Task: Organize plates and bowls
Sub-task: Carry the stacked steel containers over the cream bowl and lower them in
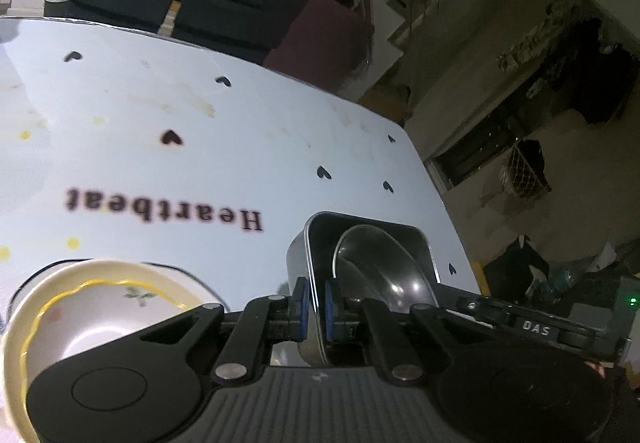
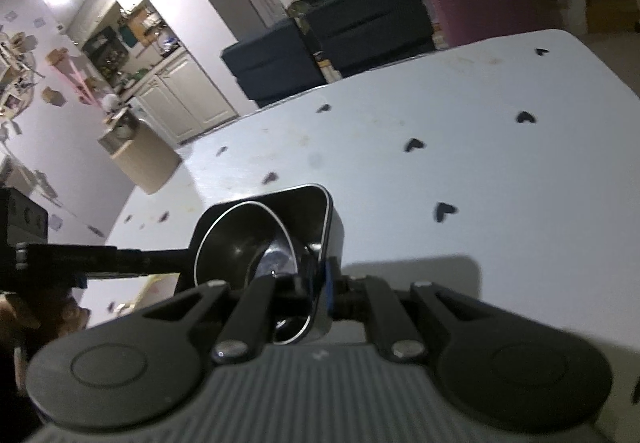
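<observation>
Left wrist: left claw [image 1: 313, 308] pinching steel tray [image 1: 316, 243] wall | right claw [image 2: 316, 289] likewise clamped.

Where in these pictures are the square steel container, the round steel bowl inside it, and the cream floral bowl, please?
square steel container [image 1: 370, 229]: left wrist view, far rim.
round steel bowl [image 1: 384, 275]: left wrist view, inner wall.
cream floral bowl [image 1: 100, 307]: left wrist view, inside surface.
</observation>
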The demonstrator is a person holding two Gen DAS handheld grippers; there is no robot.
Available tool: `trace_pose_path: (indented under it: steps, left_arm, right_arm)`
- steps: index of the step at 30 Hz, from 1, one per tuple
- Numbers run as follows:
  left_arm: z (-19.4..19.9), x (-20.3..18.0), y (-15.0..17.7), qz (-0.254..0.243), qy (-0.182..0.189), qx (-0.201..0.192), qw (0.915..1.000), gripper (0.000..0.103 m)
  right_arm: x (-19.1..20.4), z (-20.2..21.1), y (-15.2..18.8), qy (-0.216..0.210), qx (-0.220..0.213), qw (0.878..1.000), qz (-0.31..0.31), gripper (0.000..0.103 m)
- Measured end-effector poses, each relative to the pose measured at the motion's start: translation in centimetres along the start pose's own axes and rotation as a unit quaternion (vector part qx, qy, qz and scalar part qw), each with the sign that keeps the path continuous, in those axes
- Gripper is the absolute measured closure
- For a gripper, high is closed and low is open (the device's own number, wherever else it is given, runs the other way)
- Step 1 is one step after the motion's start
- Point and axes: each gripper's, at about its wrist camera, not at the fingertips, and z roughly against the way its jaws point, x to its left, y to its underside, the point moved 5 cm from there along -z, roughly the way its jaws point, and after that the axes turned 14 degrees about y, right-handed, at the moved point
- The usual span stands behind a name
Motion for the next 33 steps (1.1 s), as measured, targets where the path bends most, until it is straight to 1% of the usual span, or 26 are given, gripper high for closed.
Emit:
trace_pose_path:
  steps: [12,16,19,25,33]
  left_arm:
    - [6.4,2.1,1.5,0.0,-0.013,-0.038,0.9992,0.095]
    - [8.1,2.8,1.9,0.0,-0.018,-0.048,0.9987,0.095]
    - [9.2,3.4,2.2,0.004,-0.019,-0.055,0.9983,0.095]
    - [10.9,4.6,2.7,0.014,-0.029,-0.059,0.9977,0.095]
    - [11.8,6.8,3.5,0.032,-0.044,-0.051,0.9972,0.095]
  right_arm:
    - [5.8,-1.7,0.5,-0.04,0.008,0.999,0.021,0.096]
    - [7.5,-2.4,0.8,-0.051,0.015,0.998,0.019,0.096]
    - [9.1,-2.3,1.4,-0.056,0.013,0.998,0.03,0.096]
    - [10.6,-2.9,1.9,-0.063,0.023,0.997,0.027,0.096]
    - [12.0,-3.9,2.8,-0.065,0.05,0.996,0.041,0.096]
